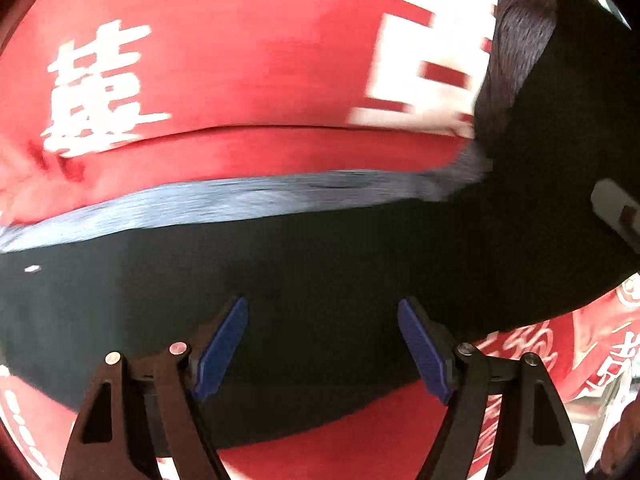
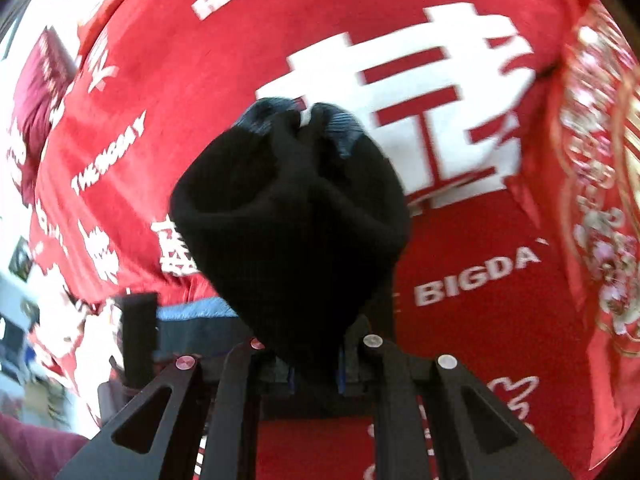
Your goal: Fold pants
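A red cloth (image 1: 240,60) with white lettering covers the surface; whether bed or bench lies beneath, I cannot tell. The black pants (image 1: 320,264) stretch across it from 9 to 3 o'clock, directly ahead of the left hand-held gripper (image 1: 322,344), whose jaws stand wide and empty. The right hand-held gripper (image 2: 316,376) is clamped on a bunched end (image 2: 288,200), hanging toward 12 o'clock, so it is the engaged one.
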Action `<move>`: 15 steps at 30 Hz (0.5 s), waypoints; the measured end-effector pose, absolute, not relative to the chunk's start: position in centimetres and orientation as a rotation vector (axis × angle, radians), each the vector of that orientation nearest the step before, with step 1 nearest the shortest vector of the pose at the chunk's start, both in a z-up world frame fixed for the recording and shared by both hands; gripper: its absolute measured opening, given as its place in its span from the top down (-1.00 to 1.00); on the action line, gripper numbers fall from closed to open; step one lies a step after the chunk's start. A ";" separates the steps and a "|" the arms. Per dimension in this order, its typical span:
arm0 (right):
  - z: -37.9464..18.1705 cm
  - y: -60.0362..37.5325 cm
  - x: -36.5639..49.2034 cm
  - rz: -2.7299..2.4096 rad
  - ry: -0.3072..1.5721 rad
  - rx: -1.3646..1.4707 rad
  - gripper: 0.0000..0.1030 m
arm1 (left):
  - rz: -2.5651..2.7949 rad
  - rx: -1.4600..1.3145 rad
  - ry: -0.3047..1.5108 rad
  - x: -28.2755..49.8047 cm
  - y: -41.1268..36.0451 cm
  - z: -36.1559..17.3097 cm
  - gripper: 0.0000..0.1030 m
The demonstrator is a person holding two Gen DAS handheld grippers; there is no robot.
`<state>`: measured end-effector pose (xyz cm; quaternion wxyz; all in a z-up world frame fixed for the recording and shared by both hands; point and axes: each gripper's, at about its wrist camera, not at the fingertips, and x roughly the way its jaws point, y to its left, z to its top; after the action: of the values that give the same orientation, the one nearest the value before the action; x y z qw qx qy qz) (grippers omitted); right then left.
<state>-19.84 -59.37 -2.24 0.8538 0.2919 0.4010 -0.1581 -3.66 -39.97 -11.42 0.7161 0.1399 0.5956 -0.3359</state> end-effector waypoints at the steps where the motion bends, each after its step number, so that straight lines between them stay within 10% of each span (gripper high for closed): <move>1: -2.4 -58.2 -18.7 -0.324 0.856 0.592 0.68 | -0.715 0.310 1.320 -2.6 -38.1 -11.4 -0.53; 11: -12.6 -40.3 -8.7 -0.330 1.216 0.112 0.43 | -0.486 0.308 1.371 3.4 -24.2 -13.7 -0.53; 15: -12.4 -36.5 -9.3 -0.302 1.232 -0.065 -0.07 | -0.494 0.290 1.395 4.3 -23.5 -14.6 -0.53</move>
<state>-9.26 -36.48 -12.45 0.8050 -0.0303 0.5755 -0.1410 4.28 -23.51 -14.59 0.7290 0.1315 0.6333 -0.2241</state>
